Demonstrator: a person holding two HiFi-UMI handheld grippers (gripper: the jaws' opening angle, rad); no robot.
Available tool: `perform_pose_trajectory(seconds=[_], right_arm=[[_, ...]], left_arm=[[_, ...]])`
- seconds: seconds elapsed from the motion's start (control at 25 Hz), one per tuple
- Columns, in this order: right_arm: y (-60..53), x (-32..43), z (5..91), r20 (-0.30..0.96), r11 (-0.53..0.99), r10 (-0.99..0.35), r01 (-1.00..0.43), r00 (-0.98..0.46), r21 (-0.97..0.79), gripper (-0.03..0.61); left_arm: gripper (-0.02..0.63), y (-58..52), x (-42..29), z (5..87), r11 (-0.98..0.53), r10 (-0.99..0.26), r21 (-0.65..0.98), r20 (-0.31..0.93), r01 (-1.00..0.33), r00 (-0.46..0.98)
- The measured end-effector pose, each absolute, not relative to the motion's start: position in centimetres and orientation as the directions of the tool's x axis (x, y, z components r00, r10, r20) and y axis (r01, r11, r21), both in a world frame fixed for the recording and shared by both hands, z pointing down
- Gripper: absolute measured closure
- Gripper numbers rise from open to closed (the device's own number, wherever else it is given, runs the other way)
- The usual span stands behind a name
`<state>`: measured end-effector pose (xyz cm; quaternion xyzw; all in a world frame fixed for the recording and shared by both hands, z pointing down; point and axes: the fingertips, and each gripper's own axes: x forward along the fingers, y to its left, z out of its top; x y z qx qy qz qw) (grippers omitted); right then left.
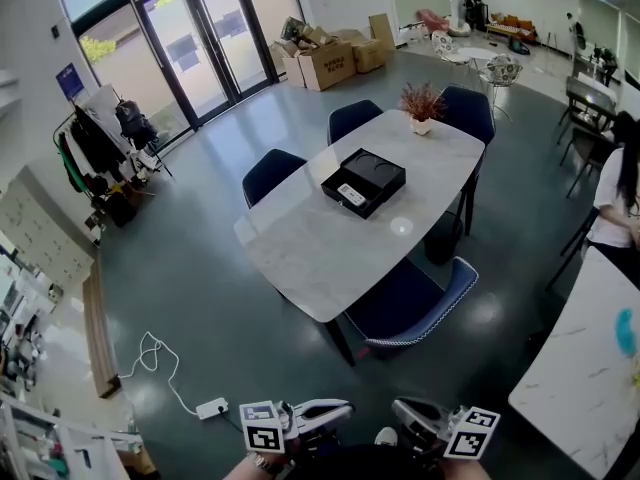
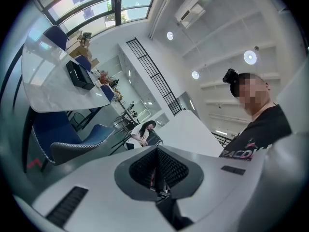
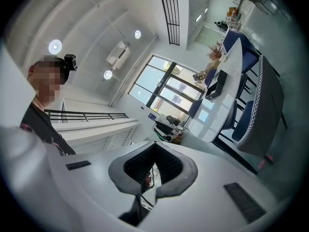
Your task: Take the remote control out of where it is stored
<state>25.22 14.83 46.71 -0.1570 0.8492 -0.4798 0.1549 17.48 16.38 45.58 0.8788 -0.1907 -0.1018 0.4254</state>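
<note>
A black open storage box [image 1: 363, 181] lies on the long marble table [image 1: 300, 258], far ahead of me. In its near compartment rests a pale remote control [image 1: 351, 194]. Both grippers hang low against my body, well short of the table. The left gripper [image 1: 335, 410] points right and the right gripper [image 1: 408, 413] points left, tips towards each other. In the left gripper view the left gripper [image 2: 155, 151] has its jaws pressed together with nothing in them, and the box [image 2: 79, 75] looks small and distant. In the right gripper view the right gripper [image 3: 153, 146] is likewise shut and empty, with the box [image 3: 216, 85] far away.
Blue chairs ring the table; the nearest one [image 1: 410, 303] stands between me and it. A potted plant [image 1: 421, 103] sits at the table's far end. A power strip [image 1: 211, 408] with its cable lies on the floor at left. A second table [image 1: 580, 378] and a seated person [image 1: 615, 188] are at right.
</note>
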Motion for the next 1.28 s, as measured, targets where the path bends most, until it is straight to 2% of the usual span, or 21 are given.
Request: perform_pose_trajectory(seconds=[0.4,0.96,1.16,1.28], right_arm=[[12.3,20.5,47.5,-0.085,0.480,-0.437,-0.152,-0.896,-0.864,0.568],[7.3,7.0,46.8,-0.039,0.509,-0.479,-0.242,-0.877,-0.826,0.568],[6.7,2.6,47.1,-0.063,0.479,-0.486,-0.205,-0.871,-0.853,0.568],[6.2,0.9,46.9,-0.026,0.498,-0.502,-0.264,-0.864,-0.826,0.568]], left_arm=[[0.607,13.8,12.6,46.4,-0.571,-0.413,0.791,-0.044,-0.221,0.910],[0.607,8.2,-1.6,45.7,-0.598,-0.397,0.784,-0.111,-0.165,0.911],[0.607,7.6,-6.2,45.8,-0.594,-0.402,0.787,-0.113,-0.165,0.909],[0.607,7.6,-8.4,45.8,-0.590,-0.399,0.792,-0.118,-0.156,0.909]])
